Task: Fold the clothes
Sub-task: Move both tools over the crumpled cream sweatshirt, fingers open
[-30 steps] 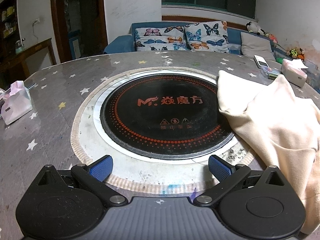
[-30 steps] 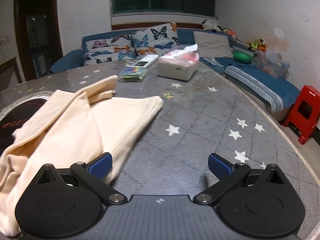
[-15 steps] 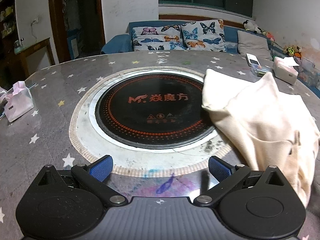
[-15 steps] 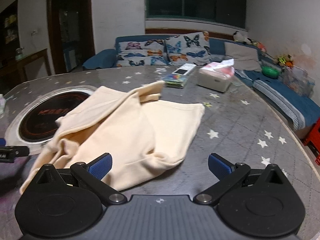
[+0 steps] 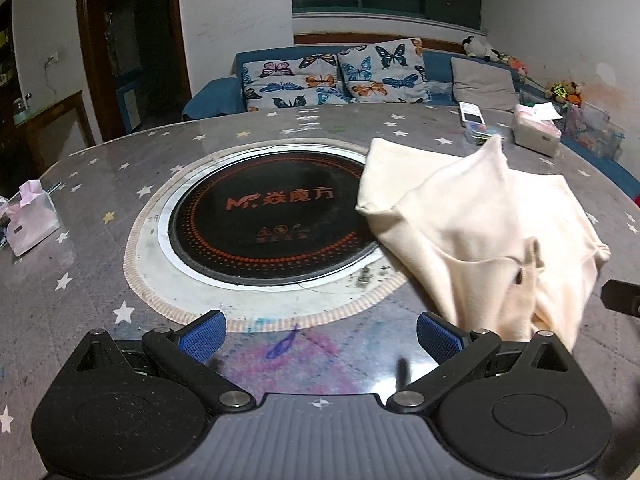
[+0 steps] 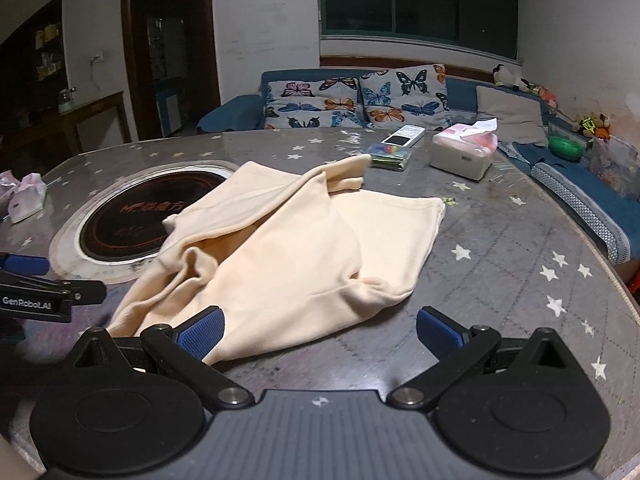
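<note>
The left gripper [image 5: 318, 330] had its jaws spread wide and held nothing, poised low over the near edge of the desk [image 5: 100, 184] with its right pad just beside the near hem of the garment. The right gripper [image 6: 318, 326] was likewise wide apart and empty, its left pad at the near edge of the cream garment [image 6: 288, 248] — whether it touched the cloth could not be told. The garment lay rumpled in the middle-right of the desk, one flap thrown loosely over the body, its far left corner overlapping the round black hotplate [image 5: 264, 216]. Farther off sat a tissue box [image 6: 464, 152] and a remote [image 6: 404, 136]. By my reading, folding had hardly begun — no neat fold showed, and the cloth needed spreading flat first
</note>
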Motion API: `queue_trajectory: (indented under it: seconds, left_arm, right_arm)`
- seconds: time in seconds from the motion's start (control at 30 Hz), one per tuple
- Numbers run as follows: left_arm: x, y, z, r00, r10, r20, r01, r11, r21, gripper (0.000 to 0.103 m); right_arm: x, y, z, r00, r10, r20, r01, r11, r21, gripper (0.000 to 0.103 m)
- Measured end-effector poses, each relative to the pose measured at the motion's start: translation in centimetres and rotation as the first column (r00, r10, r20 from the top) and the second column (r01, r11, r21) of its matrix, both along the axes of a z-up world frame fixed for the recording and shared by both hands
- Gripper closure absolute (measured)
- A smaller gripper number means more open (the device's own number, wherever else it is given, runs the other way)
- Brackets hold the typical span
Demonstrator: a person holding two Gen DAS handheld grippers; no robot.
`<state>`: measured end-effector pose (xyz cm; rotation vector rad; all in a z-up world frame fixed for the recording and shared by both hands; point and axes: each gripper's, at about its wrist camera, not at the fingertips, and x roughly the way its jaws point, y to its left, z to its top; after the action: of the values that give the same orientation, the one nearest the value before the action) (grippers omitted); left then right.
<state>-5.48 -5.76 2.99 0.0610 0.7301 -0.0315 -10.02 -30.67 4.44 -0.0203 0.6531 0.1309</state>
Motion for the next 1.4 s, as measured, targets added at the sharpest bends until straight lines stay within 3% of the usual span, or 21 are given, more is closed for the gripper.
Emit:
queue_trajectory:
  seconds: [0.87,1.4]
  left_arm:
    - [-2.9,-1.9,0.8,0.998,-0.063,0.018,0.062,0.998,0.01,0.0]
    - [-3.0,-2.8,1.2,0.996,-0.086,0.022,0.085,0.996,0.021,0.0]
  right_arm:
    - [-2.8,2.6,0.0,0.998,0.064,-0.003,-0.064,0.998,-0.018,0.0]
    - [-2.9,2.0,-0.4,0.999,0.033,-0.026,-0.034,0.999,-0.023,0.0]
